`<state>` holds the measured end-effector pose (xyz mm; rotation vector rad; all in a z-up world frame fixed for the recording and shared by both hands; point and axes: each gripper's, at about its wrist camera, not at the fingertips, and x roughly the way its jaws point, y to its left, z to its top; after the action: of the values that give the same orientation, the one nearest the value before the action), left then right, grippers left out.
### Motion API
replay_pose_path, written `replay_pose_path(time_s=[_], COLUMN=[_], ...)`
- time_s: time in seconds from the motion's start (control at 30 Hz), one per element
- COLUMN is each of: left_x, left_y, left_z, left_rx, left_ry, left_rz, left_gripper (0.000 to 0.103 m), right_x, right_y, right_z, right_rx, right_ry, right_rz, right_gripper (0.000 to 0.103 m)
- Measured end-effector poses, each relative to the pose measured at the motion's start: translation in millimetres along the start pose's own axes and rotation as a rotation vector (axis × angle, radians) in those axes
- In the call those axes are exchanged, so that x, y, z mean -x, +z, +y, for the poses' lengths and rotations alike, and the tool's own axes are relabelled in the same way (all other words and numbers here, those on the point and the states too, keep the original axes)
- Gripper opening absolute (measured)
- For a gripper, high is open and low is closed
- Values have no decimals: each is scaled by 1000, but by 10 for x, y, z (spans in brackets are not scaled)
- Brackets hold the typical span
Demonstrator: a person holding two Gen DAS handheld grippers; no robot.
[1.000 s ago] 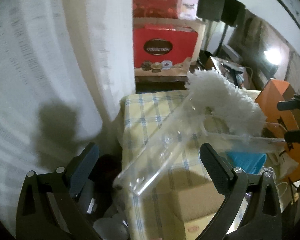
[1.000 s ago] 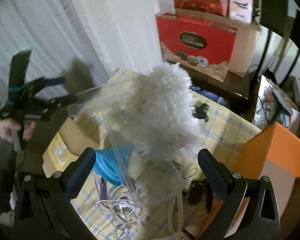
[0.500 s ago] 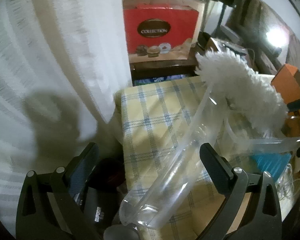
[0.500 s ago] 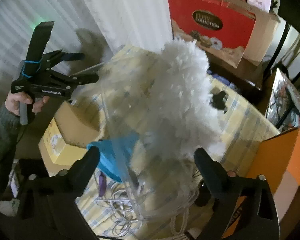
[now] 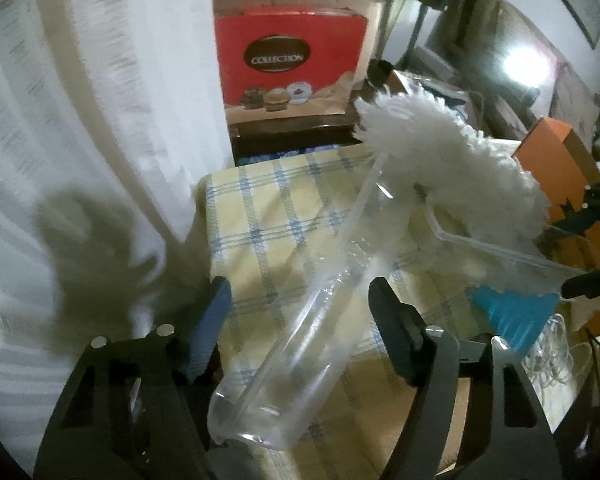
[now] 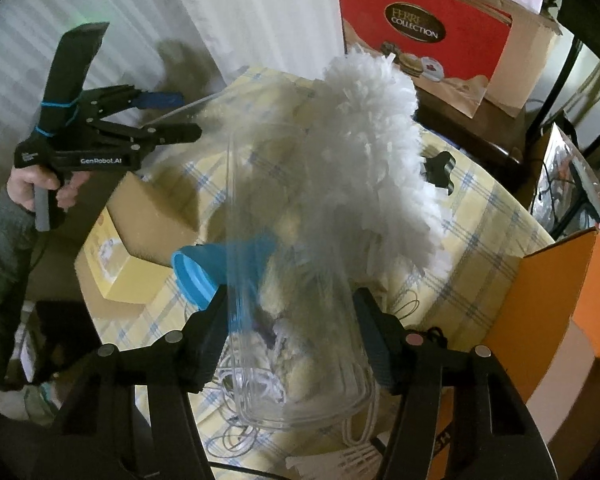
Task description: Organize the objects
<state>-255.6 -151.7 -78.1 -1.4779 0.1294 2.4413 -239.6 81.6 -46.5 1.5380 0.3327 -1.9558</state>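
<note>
Duster [image 6: 364, 128] w/ fluffy white head hangs above the checked tablecloth [image 5: 268, 216], its clear plastic sleeve [image 6: 296, 320] trailing toward both cameras. Right gripper [image 6: 290, 328] has its fingers pressed against the sleeve's near end, pinching it. Left gripper [image 5: 296, 312]: in its own view fingers sit spread either side of the sleeve; in the right wrist view its tips look nearly together around a thin clear edge at far left. Whether it truly grips, can't tell.

Progress, as a judgement: early to mid. Duster is lifted but not stowed anywhere yet. On the table a blue funnel-like piece [image 6: 216, 268], white cables [image 6: 236, 436], a black clip [image 6: 440, 172] and a yellow box [image 6: 120, 268] lie loose; orange box [image 6: 556, 312] stands at right, maybe a destination. Most sorting looks left to do.
</note>
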Motion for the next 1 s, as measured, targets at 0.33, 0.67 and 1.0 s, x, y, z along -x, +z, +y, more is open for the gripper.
replay_pose_path(time_s=[0.33, 0.67, 1.0], left_x=[-66, 249, 859], left_y=[-37, -42, -91], left_z=[-202, -225, -554], left_rx=[-65, -7, 7], left_ry=[64, 107, 100], left_rz=[50, -16, -83], left_gripper=[8, 5, 5], right_x=[7, 221, 667], right_y=[-13, -121, -344], right_z=[28, 65, 68], right_rx=[3, -20, -59], right_ry=[-21, -32, -23], right_rz=[-7, -64, -141], right_gripper=[61, 59, 58])
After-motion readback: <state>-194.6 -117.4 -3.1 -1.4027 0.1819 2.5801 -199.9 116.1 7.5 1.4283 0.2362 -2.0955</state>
